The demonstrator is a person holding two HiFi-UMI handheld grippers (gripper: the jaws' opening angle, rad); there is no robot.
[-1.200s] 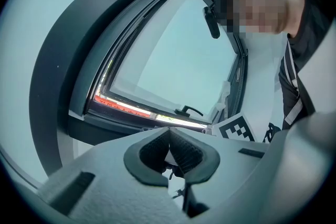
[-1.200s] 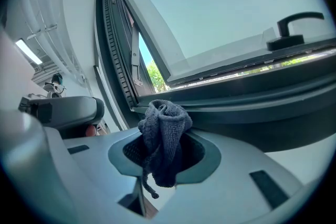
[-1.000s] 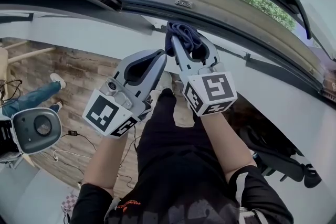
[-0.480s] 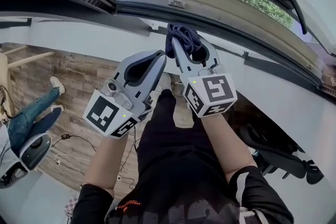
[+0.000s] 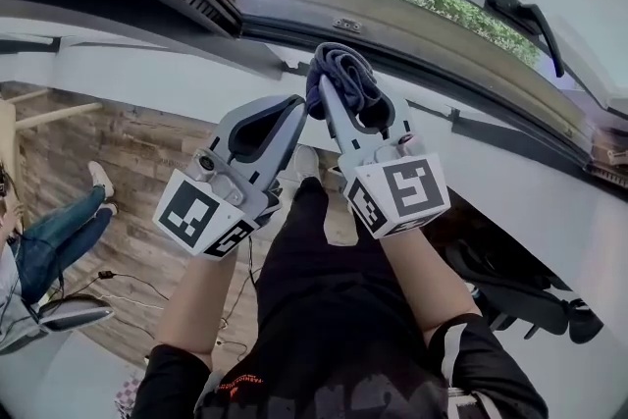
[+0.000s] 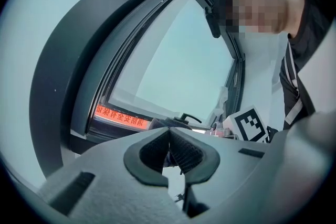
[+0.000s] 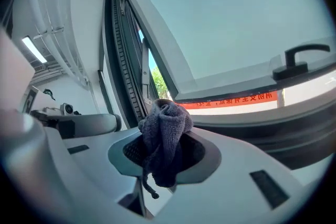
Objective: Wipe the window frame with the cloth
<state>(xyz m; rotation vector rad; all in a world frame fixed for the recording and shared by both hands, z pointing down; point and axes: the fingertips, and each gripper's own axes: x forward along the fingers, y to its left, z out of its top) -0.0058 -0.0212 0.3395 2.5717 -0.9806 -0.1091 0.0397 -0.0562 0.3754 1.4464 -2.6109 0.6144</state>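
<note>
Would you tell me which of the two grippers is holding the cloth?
The right gripper: its jaws clamp the dark cloth, while the left gripper's jaws meet empty.

The 2 forearms reach up side by side. The left gripper (image 5: 292, 105) has its jaws pressed together on nothing, while the right gripper (image 5: 355, 99), just beside it, clamps a bunched dark cloth (image 5: 341, 72).
</note>
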